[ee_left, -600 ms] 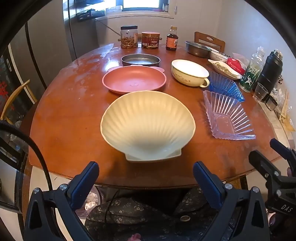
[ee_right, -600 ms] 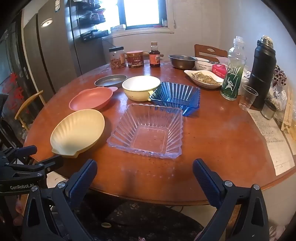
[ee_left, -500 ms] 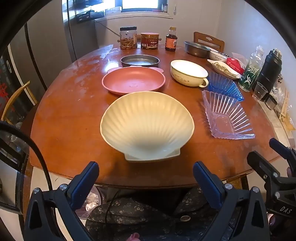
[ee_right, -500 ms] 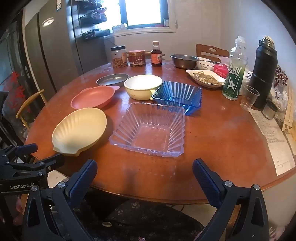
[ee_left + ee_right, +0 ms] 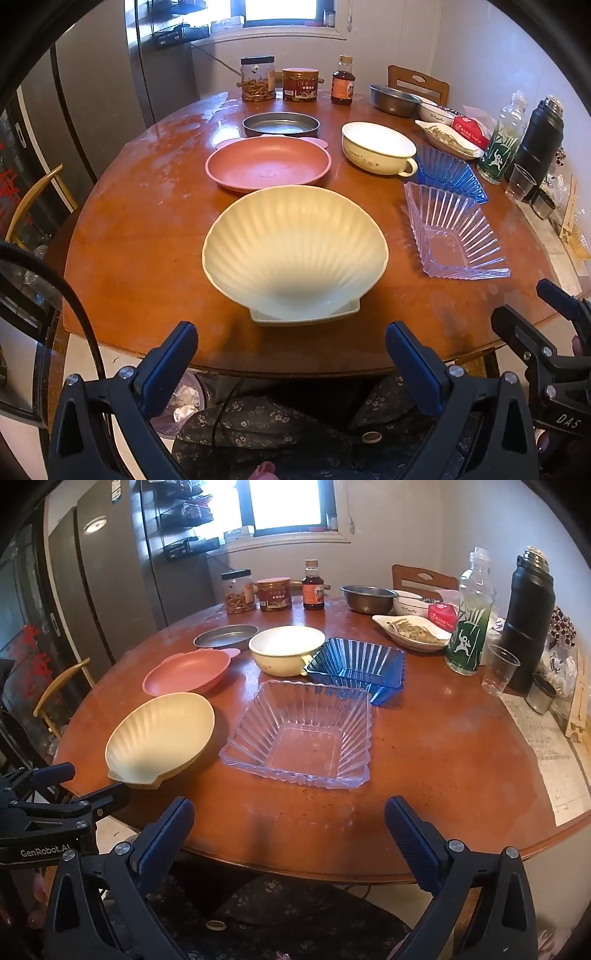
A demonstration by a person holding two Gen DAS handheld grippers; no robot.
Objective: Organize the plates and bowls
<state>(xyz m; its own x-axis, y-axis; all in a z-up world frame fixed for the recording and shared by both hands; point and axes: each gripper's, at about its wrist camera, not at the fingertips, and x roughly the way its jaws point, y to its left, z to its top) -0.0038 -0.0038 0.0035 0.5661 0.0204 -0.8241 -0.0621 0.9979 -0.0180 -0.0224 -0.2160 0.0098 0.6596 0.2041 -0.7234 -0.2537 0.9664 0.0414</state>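
Change: table (image 5: 140, 236) and dishes sit slightly lower in both views than half a second ago, nothing shifted on the wood; reads as both tools easing up or forward, sorting not yet begun.
Left gripper (image 5: 291, 363): released, jaws spread wide, empty; hovers off the near table edge, tilted down, aimed at the shell-shaped plate (image 5: 295, 251).
Right gripper (image 5: 290, 836): released, wide, empty; hangs short of the clear ribbed bowl (image 5: 301, 734), tilted down.
Dishes: pink plate (image 5: 267, 162) behind the shell plate; 1 steel pan (image 5: 280, 123), cream bowl (image 5: 286, 648), blue ribbed bowl (image 5: 356, 666) farther back, all unstacked.
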